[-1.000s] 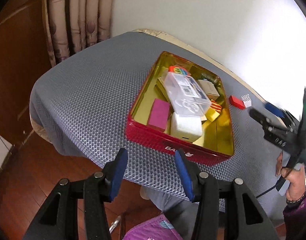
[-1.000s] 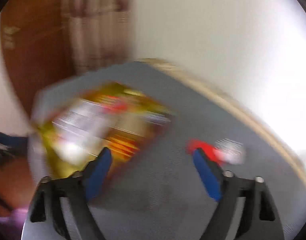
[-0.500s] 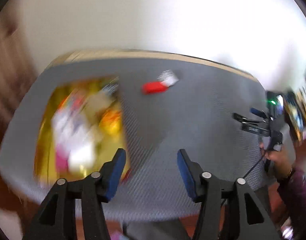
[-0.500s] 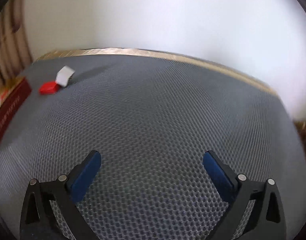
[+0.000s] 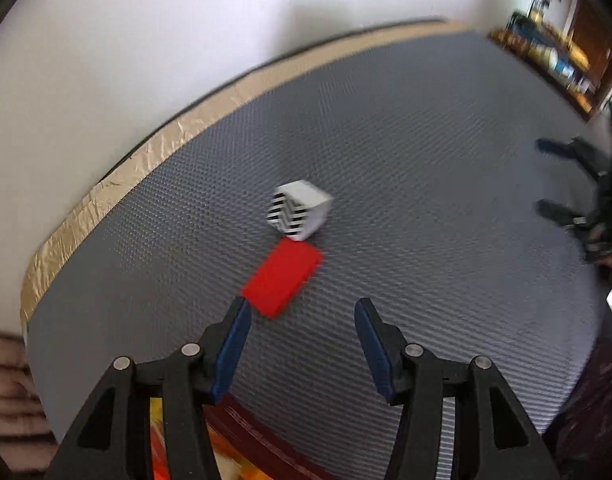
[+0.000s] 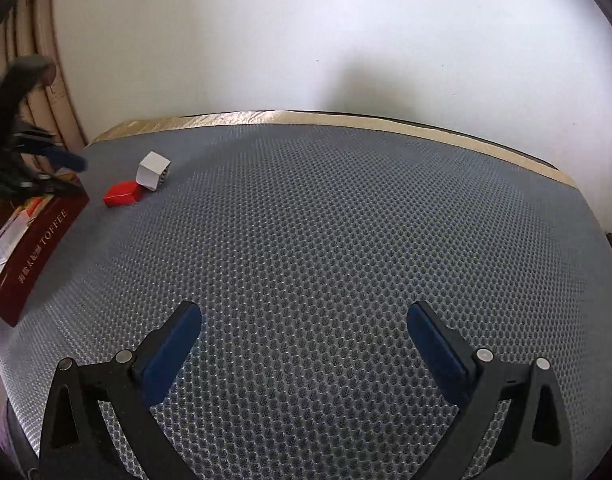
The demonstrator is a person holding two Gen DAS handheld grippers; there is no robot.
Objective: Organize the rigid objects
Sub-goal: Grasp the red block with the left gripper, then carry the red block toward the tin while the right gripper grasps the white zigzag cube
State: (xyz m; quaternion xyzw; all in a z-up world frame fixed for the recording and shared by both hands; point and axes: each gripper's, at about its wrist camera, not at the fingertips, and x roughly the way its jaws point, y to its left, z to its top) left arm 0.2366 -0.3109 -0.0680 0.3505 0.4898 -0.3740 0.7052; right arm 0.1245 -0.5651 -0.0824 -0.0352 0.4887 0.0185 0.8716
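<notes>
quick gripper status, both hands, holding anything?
Left gripper: open, nothing held; its fingers have just been opening and the red block lies just ahead of them.
Right gripper: wide open, empty, over the bare grey mat.

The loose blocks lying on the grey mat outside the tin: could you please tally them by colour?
Red: 1, the flat red block
White with a black zigzag face: 1, the white cube
Total: 2
</notes>
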